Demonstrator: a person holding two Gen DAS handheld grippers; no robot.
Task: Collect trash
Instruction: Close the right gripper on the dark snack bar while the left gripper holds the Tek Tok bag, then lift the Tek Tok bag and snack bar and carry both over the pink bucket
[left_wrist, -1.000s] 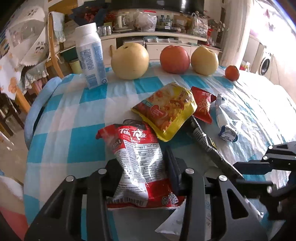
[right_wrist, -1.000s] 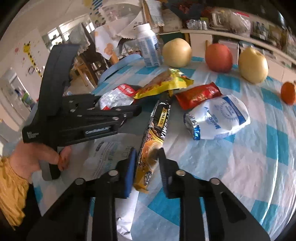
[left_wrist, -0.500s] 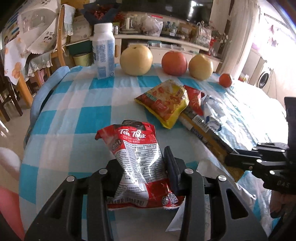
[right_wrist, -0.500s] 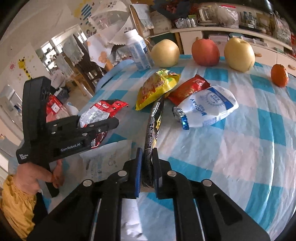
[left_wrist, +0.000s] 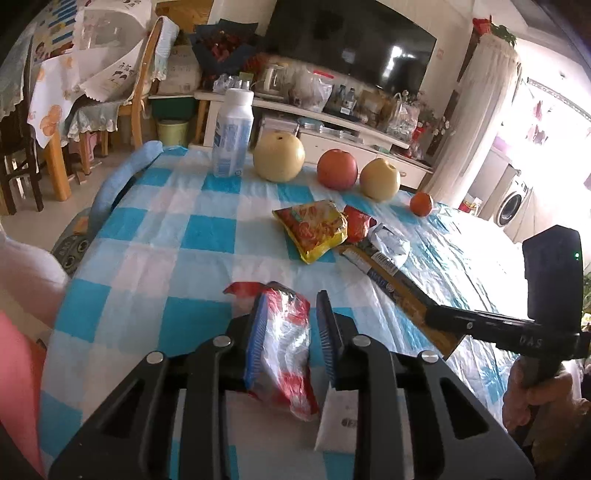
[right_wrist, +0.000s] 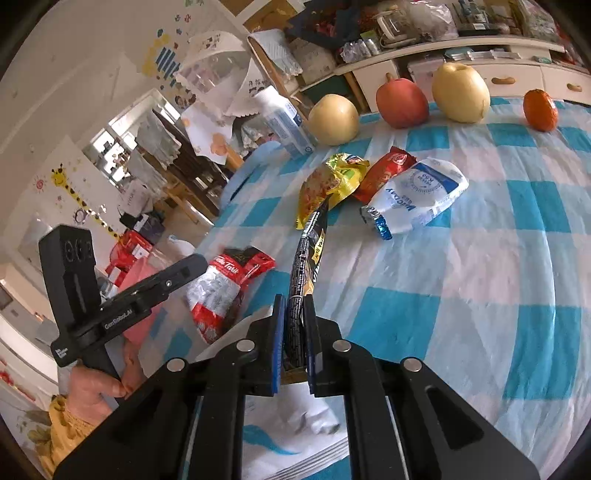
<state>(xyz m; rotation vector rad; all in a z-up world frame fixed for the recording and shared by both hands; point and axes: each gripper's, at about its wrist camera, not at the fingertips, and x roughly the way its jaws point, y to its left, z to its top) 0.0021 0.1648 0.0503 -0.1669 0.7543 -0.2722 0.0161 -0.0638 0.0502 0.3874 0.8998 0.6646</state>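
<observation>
Three wrappers (right_wrist: 332, 182) lie ahead, before fruit (right_wrist: 402, 103) and bottle (left_wrist: 232, 134).

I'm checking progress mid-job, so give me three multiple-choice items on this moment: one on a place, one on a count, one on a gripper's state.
1. Where does the white bottle stand?
A. Beside the large yellow pear
B. Among the wrappers
C. On the floor

2. How many round fruits line the table's far edge?
A. Two
B. Four
C. Six

3. The right gripper is:
A. Open and empty
B. Shut on the long sachet
C. Shut on an orange

Answers: 1 A, they stand side by side; 2 B, two yellow, one red, one small orange; 3 B, its pads pinch the sachet.
</observation>
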